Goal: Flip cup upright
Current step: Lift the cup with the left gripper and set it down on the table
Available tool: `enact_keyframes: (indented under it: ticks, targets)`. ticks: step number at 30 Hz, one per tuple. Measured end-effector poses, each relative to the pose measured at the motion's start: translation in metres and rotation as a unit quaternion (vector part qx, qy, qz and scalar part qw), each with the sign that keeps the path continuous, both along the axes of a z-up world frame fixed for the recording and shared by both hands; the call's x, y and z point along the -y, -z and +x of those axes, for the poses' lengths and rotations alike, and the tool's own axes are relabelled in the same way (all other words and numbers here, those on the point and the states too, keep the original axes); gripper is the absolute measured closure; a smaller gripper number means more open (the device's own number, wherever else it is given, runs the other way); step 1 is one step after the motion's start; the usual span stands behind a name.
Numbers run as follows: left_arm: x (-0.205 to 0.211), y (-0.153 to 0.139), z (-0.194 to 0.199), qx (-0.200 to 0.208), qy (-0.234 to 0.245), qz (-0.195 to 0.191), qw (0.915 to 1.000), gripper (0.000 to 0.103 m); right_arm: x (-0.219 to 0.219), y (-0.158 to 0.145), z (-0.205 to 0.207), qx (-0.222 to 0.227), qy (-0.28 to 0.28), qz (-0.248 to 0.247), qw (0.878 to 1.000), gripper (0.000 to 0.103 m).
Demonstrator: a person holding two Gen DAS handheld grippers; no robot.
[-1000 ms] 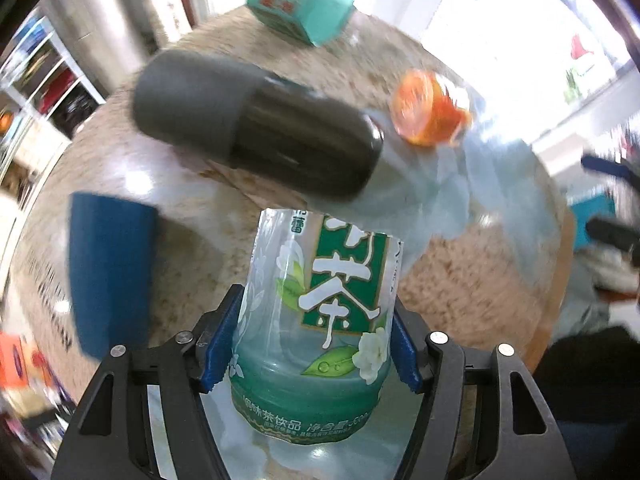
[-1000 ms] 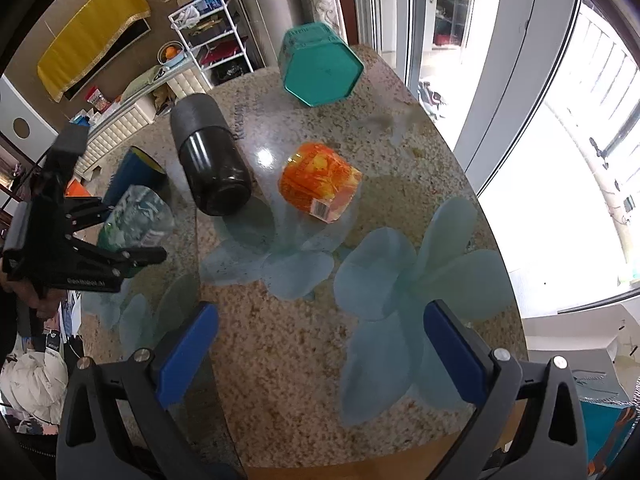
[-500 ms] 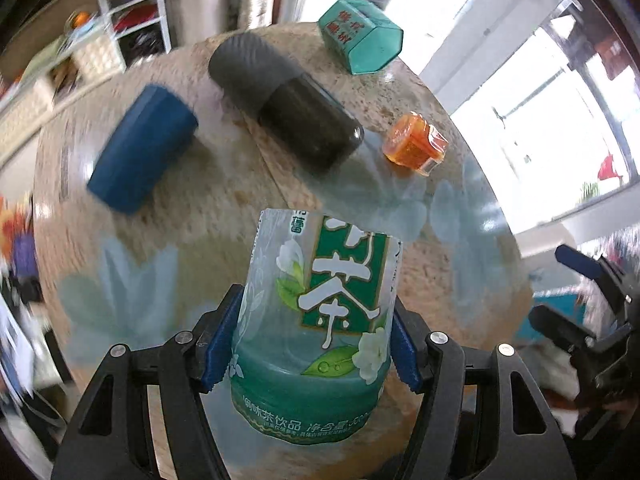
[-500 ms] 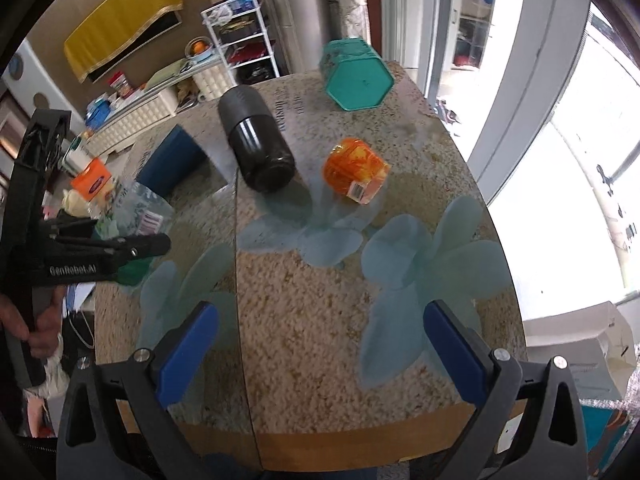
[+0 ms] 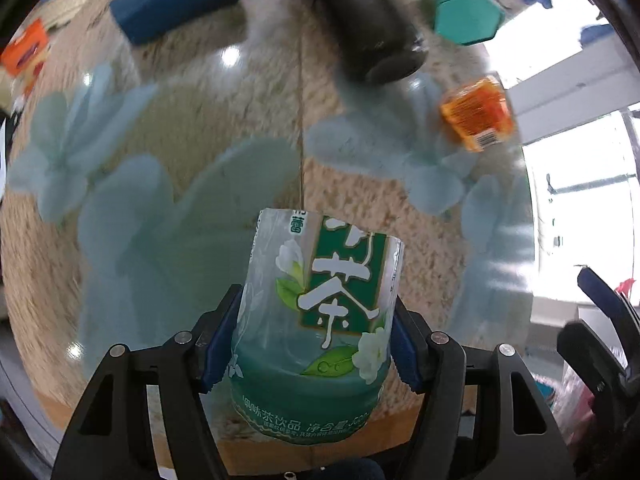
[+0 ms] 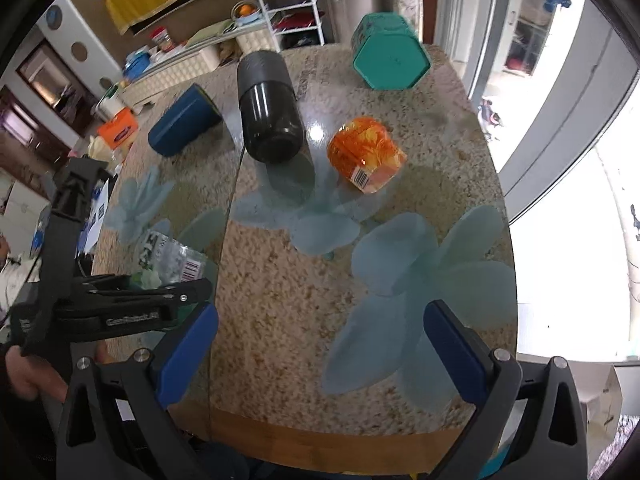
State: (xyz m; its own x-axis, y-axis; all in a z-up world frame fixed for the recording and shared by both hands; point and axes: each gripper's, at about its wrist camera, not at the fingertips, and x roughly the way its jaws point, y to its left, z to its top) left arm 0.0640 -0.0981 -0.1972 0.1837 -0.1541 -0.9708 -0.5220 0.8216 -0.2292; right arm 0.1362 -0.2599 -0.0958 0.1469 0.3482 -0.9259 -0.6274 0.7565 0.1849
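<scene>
My left gripper is shut on a clear plastic cup with a green tea label, cut from a bottle. It holds the cup above the near left part of the round table, open end pointing away. In the right wrist view the cup shows above the left gripper. My right gripper is open and empty over the table's front edge. A dark blue cup lies on its side at the far left.
A black tumbler lies on its side at mid-table. An orange jar lies right of it. A teal hexagonal box lies at the far edge. The granite table has pale flower decals; shelves and clutter stand beyond.
My left gripper has swung with the cup toward the table's near edge, so the table objects now sit farther away. The right gripper has drawn back slightly.
</scene>
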Motion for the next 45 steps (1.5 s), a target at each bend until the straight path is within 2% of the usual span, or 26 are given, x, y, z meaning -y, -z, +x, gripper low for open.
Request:
enact_keyframes:
  ticks: [5,18,21,24,25,26,33,41,45]
  targets:
    - [0.006,0.011,0.004,-0.024,-0.018,0.024,0.9993,0.032,0.007,0.009,0.011,-0.016,-0.015,0.001,1.000,0.000]
    - [0.014,0.032,0.023,-0.055,-0.035,0.033,0.9973,0.032,0.018,0.015,0.025,-0.037,-0.018,0.006,0.999,0.000]
    - [0.016,0.035,0.029,-0.058,-0.029,0.033,0.9973,0.026,0.018,0.016,0.026,-0.040,-0.016,0.007,0.999,0.000]
    - [0.014,0.034,0.025,-0.060,-0.036,0.032,0.9971,0.012,0.018,0.014,0.028,-0.040,-0.017,0.009,0.999,0.000]
    - [0.013,0.036,0.023,-0.056,-0.038,0.025,0.9974,0.004,0.018,0.014,0.028,-0.039,-0.018,0.009,0.999,0.000]
    - [0.011,0.035,0.024,-0.051,-0.040,0.023,0.9976,0.000,0.017,0.014,0.028,-0.040,-0.018,0.010,0.999,0.000]
    - [0.010,0.018,0.032,-0.044,-0.026,0.052,0.9973,0.000,0.016,0.014,0.027,-0.044,-0.019,0.011,0.999,0.000]
    - [-0.001,-0.014,0.035,-0.028,-0.004,0.047,0.9985,0.000,0.007,0.008,0.022,-0.046,-0.010,0.021,0.999,0.000]
    - [-0.018,-0.027,0.023,-0.016,0.009,0.025,0.9995,0.000,-0.003,0.008,0.016,-0.050,-0.003,0.020,0.999,0.000]
